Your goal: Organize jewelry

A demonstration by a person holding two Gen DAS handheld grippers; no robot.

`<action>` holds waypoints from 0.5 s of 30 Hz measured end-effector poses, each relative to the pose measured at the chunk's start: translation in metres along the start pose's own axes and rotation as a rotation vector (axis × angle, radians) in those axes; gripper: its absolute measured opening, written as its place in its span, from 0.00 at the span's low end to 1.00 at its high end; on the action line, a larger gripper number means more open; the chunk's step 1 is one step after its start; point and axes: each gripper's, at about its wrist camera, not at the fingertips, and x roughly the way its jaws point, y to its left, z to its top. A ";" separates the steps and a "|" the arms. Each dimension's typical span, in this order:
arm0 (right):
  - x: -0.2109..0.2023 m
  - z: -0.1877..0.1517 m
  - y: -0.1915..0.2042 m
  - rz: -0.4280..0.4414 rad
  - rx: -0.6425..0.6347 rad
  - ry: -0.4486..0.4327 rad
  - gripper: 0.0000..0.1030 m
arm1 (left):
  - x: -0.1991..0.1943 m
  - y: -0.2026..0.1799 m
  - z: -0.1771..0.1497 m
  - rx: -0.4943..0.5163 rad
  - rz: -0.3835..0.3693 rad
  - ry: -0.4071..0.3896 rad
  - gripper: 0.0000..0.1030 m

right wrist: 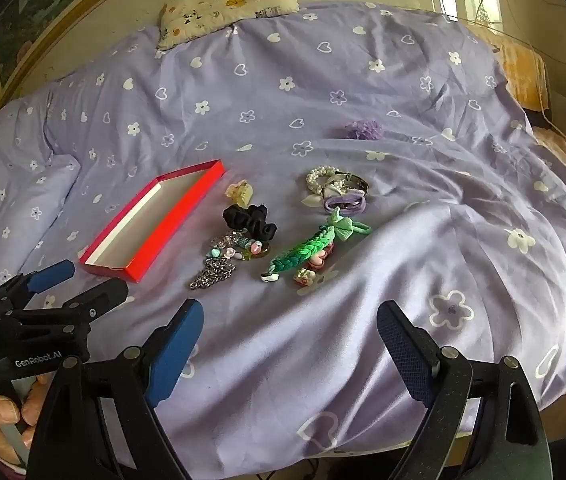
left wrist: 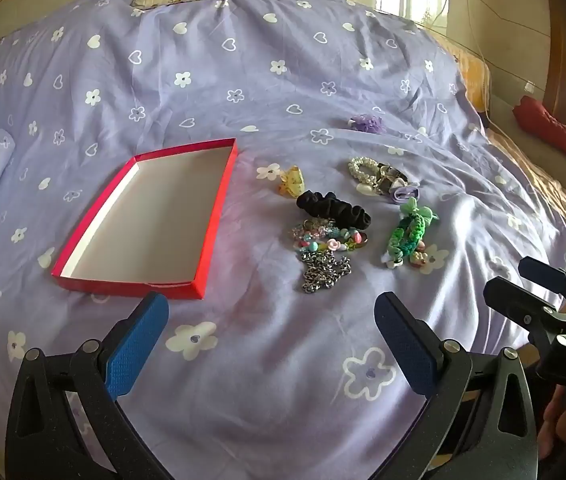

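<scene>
Left wrist view: red tray [left wrist: 211,216] beside silver chain [left wrist: 325,272].

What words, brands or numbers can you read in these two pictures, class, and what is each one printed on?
"GenRobot.AI": on the left gripper, body seen in the right wrist view.
"DAS": on the right gripper, body seen in the left wrist view; faint, possibly cut off.
White print low on the left gripper's handle: too small to read.
Red box, jewelry and pillow: no readable text.
</scene>
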 end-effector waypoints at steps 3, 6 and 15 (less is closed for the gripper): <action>0.001 0.000 0.000 0.001 0.002 0.002 0.88 | 0.001 0.000 -0.001 0.000 0.000 0.000 1.00; 0.001 0.000 0.001 0.001 0.000 0.002 0.88 | 0.001 0.001 -0.001 0.000 -0.001 0.000 1.00; 0.002 0.001 -0.002 0.003 -0.001 0.004 0.88 | 0.001 0.000 -0.001 0.000 0.000 0.000 1.00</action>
